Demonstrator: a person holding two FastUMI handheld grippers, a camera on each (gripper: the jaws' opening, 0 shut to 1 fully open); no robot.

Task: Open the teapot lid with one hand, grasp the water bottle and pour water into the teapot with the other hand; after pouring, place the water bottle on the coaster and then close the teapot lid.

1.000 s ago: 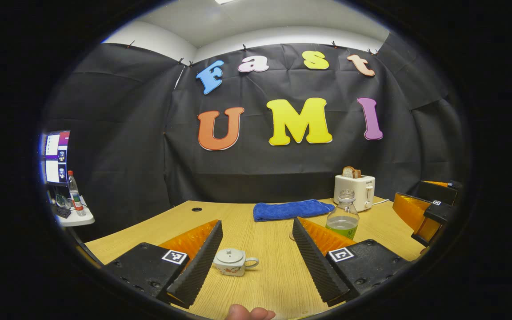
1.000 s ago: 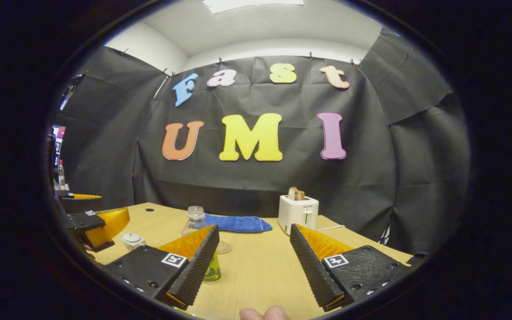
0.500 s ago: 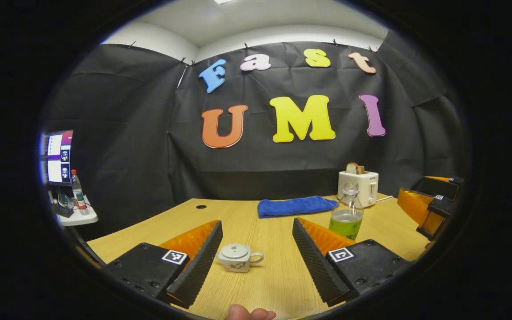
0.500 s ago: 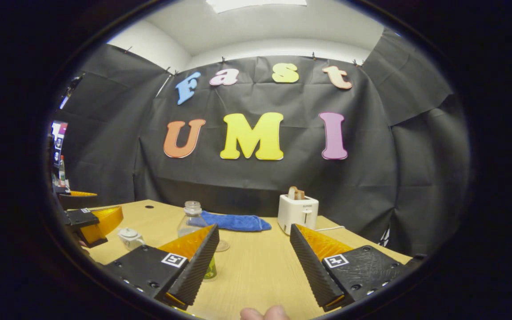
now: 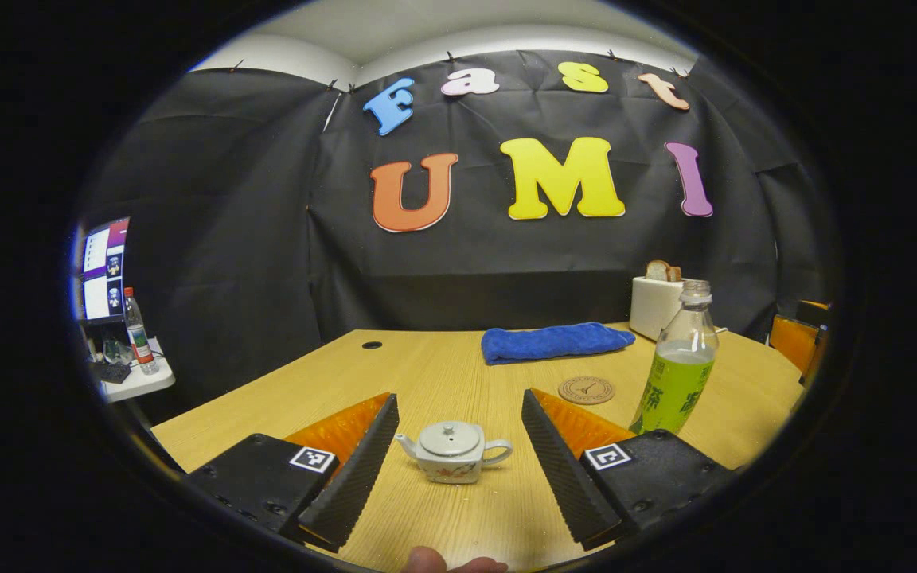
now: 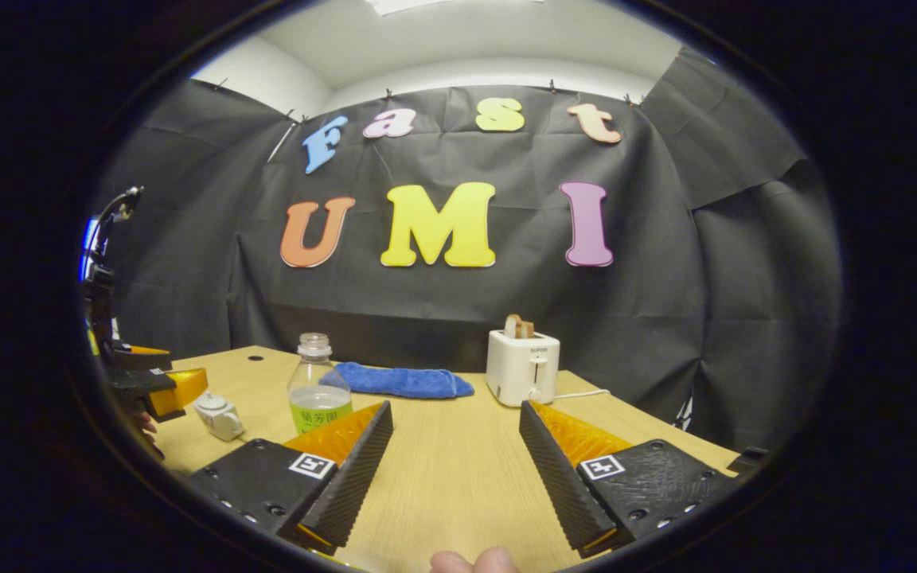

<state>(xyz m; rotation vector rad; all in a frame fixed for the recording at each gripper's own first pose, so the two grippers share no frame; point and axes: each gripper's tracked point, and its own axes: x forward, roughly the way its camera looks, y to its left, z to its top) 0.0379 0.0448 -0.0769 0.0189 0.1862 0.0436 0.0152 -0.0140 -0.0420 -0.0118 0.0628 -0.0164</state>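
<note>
Presently, the left tongs (image 5: 458,446) stand spread wide and grip nothing; the small white ceramic teapot (image 5: 452,451), lid seated, sits on the light wooden surface (image 5: 427,374) between their fingers without touching either. Right of it stands the clear plastic water bottle with green label (image 5: 677,362), uncapped, near the round brown coaster (image 5: 586,389). Farther back lie a folded blue towel (image 5: 554,342) and a white toaster (image 6: 522,367). The right tongs (image 6: 455,458) are likewise spread, empty.

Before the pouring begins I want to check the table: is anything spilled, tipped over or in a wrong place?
Nothing stands out. The teapot sits upright with its lid on, the water bottle stands upright and uncapped, and the coaster lies flat and bare.
</note>
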